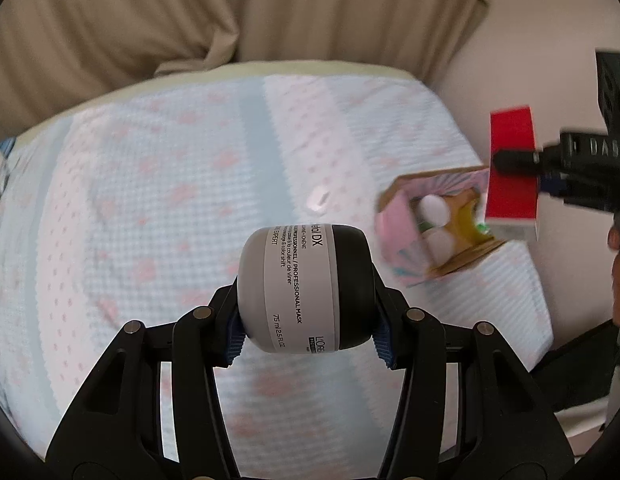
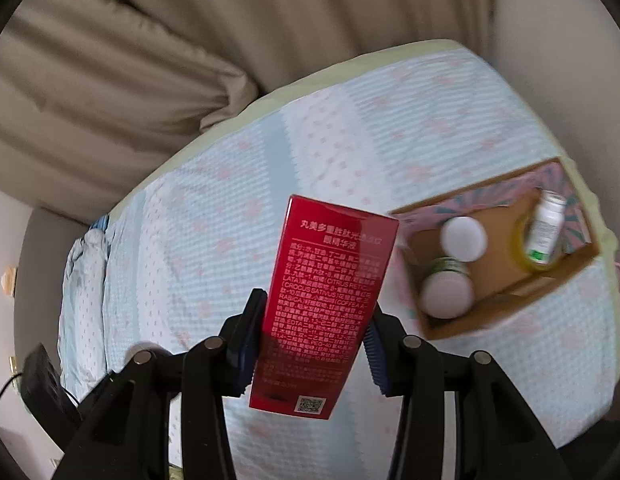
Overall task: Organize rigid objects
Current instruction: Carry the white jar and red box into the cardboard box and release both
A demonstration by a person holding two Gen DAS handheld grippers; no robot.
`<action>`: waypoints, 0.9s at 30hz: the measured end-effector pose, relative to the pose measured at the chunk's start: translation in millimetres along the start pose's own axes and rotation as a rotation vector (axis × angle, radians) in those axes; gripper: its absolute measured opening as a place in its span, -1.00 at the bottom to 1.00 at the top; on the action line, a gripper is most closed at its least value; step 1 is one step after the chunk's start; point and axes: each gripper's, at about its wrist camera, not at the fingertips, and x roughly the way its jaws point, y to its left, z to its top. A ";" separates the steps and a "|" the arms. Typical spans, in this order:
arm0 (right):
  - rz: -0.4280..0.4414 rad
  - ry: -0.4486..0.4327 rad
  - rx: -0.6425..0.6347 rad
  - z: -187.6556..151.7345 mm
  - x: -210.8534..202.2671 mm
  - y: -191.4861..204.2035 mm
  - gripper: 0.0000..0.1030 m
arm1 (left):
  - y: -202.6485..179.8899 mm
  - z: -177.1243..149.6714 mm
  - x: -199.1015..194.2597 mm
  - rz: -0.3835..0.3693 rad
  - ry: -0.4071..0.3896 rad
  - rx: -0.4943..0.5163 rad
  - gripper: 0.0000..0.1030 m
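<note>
My left gripper [image 1: 310, 336] is shut on a grey and black cosmetic jar [image 1: 305, 288], held on its side above the bed. My right gripper [image 2: 310, 344] is shut on a tall red carton [image 2: 330, 300] with white print. The red carton [image 1: 512, 172] and the right gripper also show at the right of the left wrist view, just above a cardboard box [image 1: 438, 220]. That box [image 2: 498, 256] lies open on the bed to the right of the carton and holds two white-lidded jars [image 2: 464, 238], a small white bottle [image 2: 546, 224] and a yellow item.
The bed has a light blue and pink patterned cover [image 1: 169, 200]. Beige curtains [image 1: 189, 20] hang behind it and a pale wall [image 1: 530, 60] stands at the right. A small white scrap [image 1: 318, 198] lies on the cover. A dark device [image 2: 41, 384] sits off the bed's left side.
</note>
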 end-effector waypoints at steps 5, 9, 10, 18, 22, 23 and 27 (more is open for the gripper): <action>-0.020 -0.010 0.019 6.1 -35.5 -65.9 -0.19 | -66.9 20.4 10.1 -0.019 -0.025 0.018 -0.08; -0.037 0.003 0.022 15.5 -49.0 -113.6 -0.19 | -123.0 32.9 34.3 -0.047 -0.010 0.022 -0.08; -0.039 0.009 0.024 20.1 -50.3 -129.7 -0.19 | -133.7 34.7 40.5 -0.049 -0.006 0.026 -0.08; -0.057 0.071 -0.001 43.2 -25.8 -206.6 -0.19 | -215.5 44.9 118.7 -0.070 0.078 0.042 -0.08; -0.062 0.118 -0.022 55.1 -0.2 -238.7 -0.19 | -244.4 47.7 168.4 -0.061 0.138 0.065 -0.08; -0.060 0.139 -0.031 58.8 11.6 -246.3 -0.19 | -250.0 47.2 176.6 -0.058 0.149 0.070 -0.08; -0.039 0.192 -0.067 66.7 43.9 -261.5 -0.19 | -263.0 50.2 217.2 -0.045 0.210 0.095 -0.08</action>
